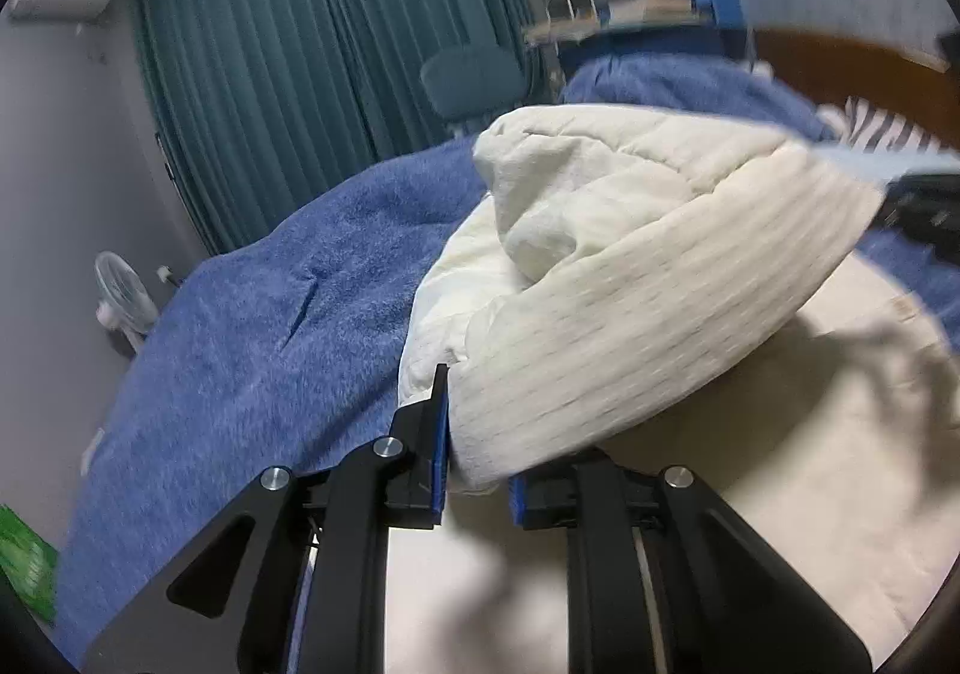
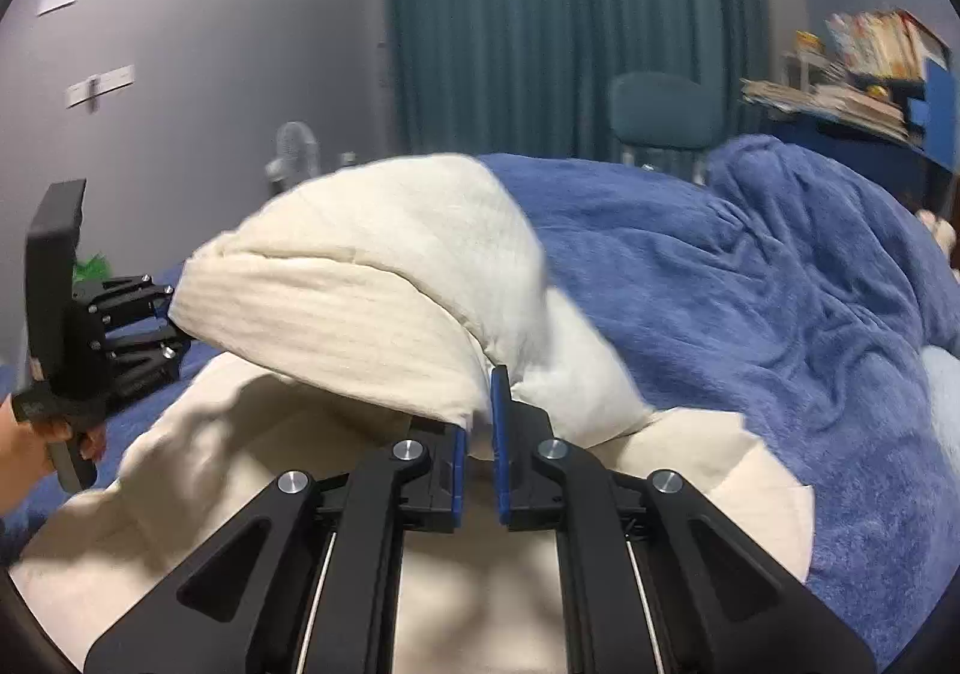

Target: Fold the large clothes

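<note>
1. Left gripper (image 1: 477,458): nearest item in the left wrist view. Jaws drawn narrow, clamped on a corner of the cream garment (image 1: 630,278). The same tool appears at the left edge of the right wrist view, held by a hand (image 2: 36,446).

2. Right gripper (image 2: 477,434): nearest item in its own view. Jaws narrow, pinching the opposite corner of the same hem, which bunches between the blue pads.

3. Cream garment, lifted part: a ribbed, quilted edge strung between the two grippers, raised clear of the layer below and arching away from the cameras. Blurred.

4. Cream garment, lower part (image 2: 198,470): lies flat beneath the raised edge, resting on the blue blanket (image 2: 750,302).

5. Progress, as judged: both corners secured and the first fold mid-carry. Remaining: lay the lifted edge onto the far portion, release, smooth, and probably fold again. No finished fold is visible.

6. Blue blanket: spread over the bed, rumpled at the far right.

7. Background: teal curtain (image 2: 570,14), a chair (image 2: 666,113), a fan (image 1: 123,296), cluttered shelves (image 2: 870,68).
</note>
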{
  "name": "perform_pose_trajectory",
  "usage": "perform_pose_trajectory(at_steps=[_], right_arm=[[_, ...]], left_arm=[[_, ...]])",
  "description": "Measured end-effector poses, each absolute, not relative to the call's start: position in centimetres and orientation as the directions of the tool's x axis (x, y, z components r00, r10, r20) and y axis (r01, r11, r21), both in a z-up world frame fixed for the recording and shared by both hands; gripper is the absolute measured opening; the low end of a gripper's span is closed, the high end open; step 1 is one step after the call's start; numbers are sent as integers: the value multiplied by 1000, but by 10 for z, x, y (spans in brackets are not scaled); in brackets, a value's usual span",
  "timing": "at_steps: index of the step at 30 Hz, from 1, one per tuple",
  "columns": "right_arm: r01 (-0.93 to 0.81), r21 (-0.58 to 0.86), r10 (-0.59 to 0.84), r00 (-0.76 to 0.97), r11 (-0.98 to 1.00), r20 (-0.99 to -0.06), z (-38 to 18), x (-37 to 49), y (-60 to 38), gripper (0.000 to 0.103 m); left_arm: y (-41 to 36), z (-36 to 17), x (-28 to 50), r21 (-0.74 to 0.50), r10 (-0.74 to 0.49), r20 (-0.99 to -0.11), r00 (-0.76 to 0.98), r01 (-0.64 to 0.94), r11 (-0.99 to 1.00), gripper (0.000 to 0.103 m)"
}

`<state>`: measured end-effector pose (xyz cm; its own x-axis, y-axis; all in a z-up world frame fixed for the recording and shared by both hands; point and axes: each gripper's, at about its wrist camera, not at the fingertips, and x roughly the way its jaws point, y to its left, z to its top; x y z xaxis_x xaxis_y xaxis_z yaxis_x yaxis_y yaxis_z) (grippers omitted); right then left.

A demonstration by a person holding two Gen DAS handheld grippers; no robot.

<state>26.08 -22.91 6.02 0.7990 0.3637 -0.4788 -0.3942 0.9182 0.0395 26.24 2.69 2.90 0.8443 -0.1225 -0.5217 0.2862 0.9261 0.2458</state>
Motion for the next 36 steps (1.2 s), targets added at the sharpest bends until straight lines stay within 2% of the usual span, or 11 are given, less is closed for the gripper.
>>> perform_pose_trajectory(at_steps=[6,8,10,12,15,18,19,20,21,29,36], right_arm=[[-398,15,328,734,917,-595,18,283,-196,8],[-378,38,313,701,925,-640,3,299,-190,8],[-350,78,307,669,934,-677,-11,315,-188,9],[-330,115,315,655,937,-687,-17,325,-188,9],[-328,135,326,644,935,-692,-17,327,-189,11],[-360,137,352,643,923,-680,-7,316,-191,26],[-373,140,365,647,917,-670,-2,310,-194,36],[-380,143,373,650,914,-662,3,308,-198,55],[-394,160,398,651,905,-647,9,303,-203,61],[-391,215,439,689,895,-577,31,309,-226,57],[-382,431,562,694,817,-450,31,324,-248,55]], left_arm=[[52,-10,276,183,-94,-648,755,275,944,18],[61,-22,287,151,-88,-676,731,255,955,30],[69,-28,294,127,-86,-694,714,239,963,68],[77,-29,286,85,-127,-686,717,252,964,76],[76,-25,266,100,-156,-663,732,293,951,77],[58,-4,243,153,-199,-587,785,349,924,77],[54,0,243,157,-208,-577,790,358,921,77],[46,9,242,151,-232,-565,792,376,914,77],[39,17,244,145,-246,-561,790,386,911,77],[10,40,287,58,-283,-546,788,373,926,77],[22,-14,325,49,-192,-700,688,315,948,68]])
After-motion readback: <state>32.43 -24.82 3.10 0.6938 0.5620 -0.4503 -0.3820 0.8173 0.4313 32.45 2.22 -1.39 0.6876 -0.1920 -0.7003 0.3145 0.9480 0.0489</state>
